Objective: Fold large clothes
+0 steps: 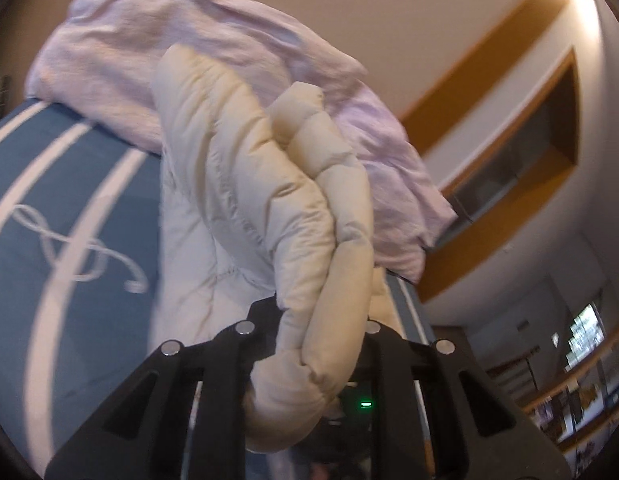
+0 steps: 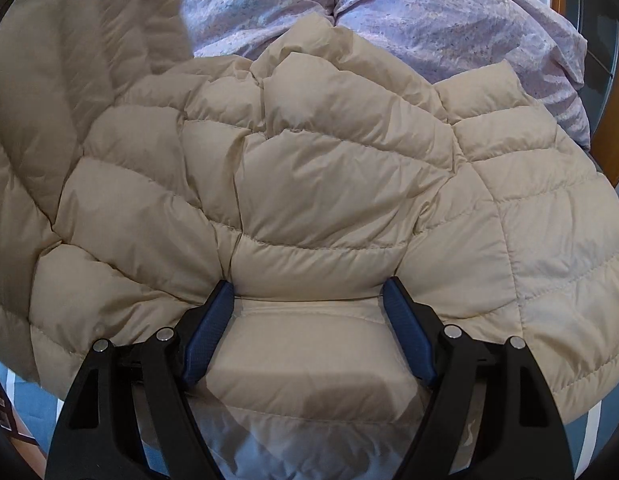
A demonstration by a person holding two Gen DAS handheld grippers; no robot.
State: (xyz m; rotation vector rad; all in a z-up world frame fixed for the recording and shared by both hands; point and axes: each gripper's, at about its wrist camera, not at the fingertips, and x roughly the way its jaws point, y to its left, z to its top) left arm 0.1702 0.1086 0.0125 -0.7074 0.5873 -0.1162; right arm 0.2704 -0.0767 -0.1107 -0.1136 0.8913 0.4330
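Observation:
A cream quilted puffer jacket lies spread over the bed in the right wrist view. My right gripper is open, its blue pads wide apart over the jacket's near edge, holding nothing. In the left wrist view my left gripper is shut on a bunched fold of the same jacket, lifted above the bed. The left fingertips are hidden by the fabric.
A crumpled lilac duvet lies beyond the jacket; it also shows in the left wrist view. The blue bedsheet with white stripes lies under both. A wooden-trimmed wall and shelves stand to the right.

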